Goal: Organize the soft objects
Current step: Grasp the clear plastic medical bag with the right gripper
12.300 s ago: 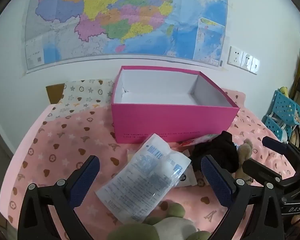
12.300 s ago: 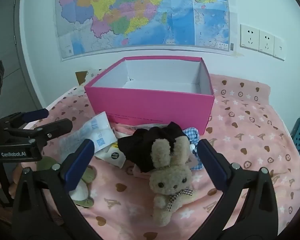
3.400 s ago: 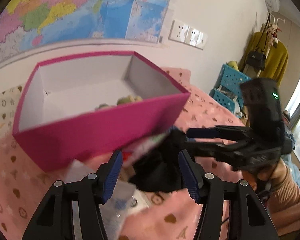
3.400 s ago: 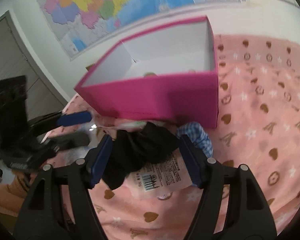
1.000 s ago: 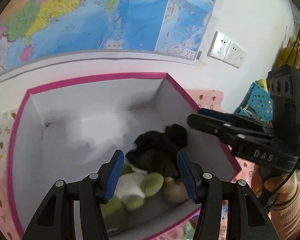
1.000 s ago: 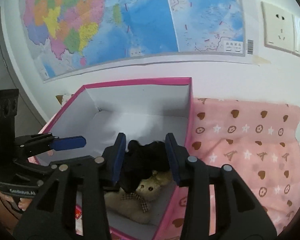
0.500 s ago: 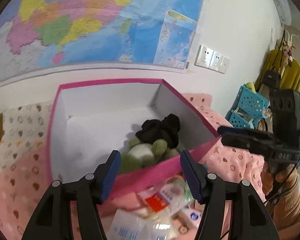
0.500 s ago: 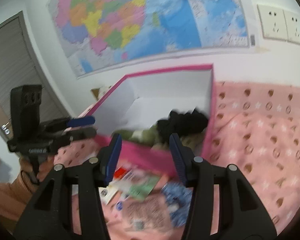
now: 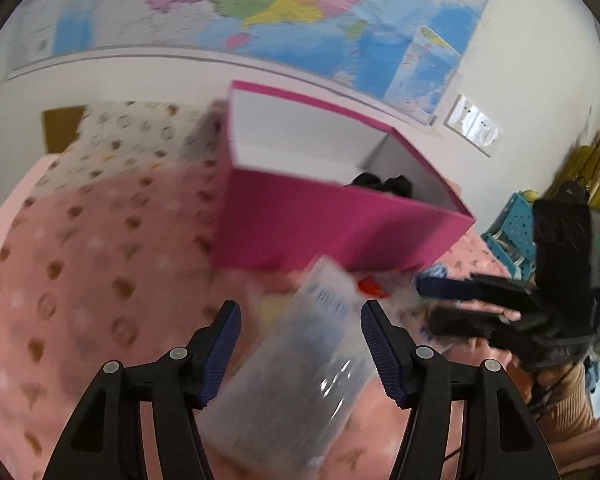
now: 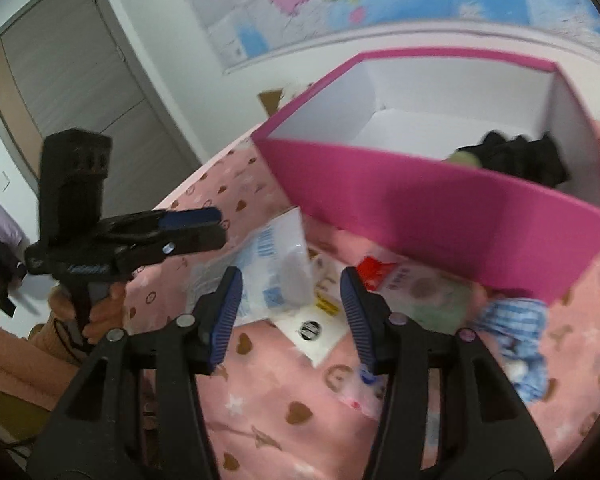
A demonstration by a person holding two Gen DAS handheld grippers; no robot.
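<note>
Both grippers hovered over the pink bedspread (image 10: 284,412) w/ jaws apart, nothing held; left gripper (image 9: 300,344) sat directly above the clear plastic packet (image 9: 296,364), which lay on the spread just in front of the pink box (image 9: 332,236). Packet's long axis ran diagonally, from near-left up toward the box's front wall, so roughly along the fingers rather than across them; view blurred, so exact contact unclear. Right gripper (image 10: 288,312) pointed at the flat white sachet (image 10: 312,324) and the same clear packet (image 10: 276,264), w/ a green-labelled pouch (image 10: 424,296) and blue checked cloth (image 10: 512,328) off to its right. Black fabric (image 10: 524,160) already lay inside the box. Judged left hand nearer the packet; prob. needs a wrist turn to pinch across its narrow side.
</note>
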